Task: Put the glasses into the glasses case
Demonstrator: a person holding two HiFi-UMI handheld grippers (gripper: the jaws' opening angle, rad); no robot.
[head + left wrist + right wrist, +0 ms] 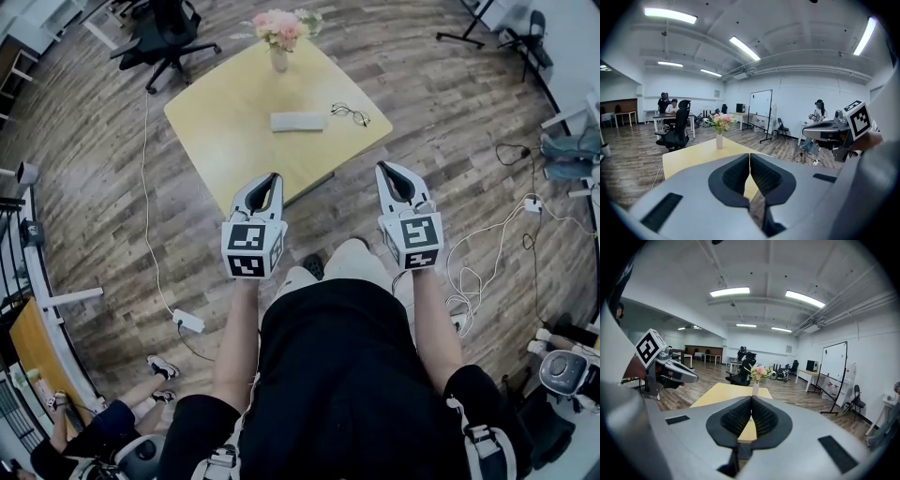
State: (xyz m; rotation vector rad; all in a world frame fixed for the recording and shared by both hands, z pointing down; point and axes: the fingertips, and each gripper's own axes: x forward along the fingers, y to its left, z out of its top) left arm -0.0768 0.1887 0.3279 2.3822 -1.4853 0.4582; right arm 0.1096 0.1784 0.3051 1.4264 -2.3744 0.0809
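Note:
In the head view a pair of black-rimmed glasses (350,114) lies on the yellow table (225,112), right of a flat grey glasses case (297,121). My left gripper (273,177) is held in the air short of the table's near edge, jaws shut and empty. My right gripper (384,169) hovers level with it to the right, also shut on nothing. Each gripper view shows its own jaws pressed together, left (750,155) and right (751,398), with the table beyond. Neither the glasses nor the case shows in the gripper views.
A white vase of pink flowers (280,37) stands at the table's far edge. A black office chair (167,33) is behind the table. Cables and a power strip (187,322) lie on the wooden floor. People sit at distant desks.

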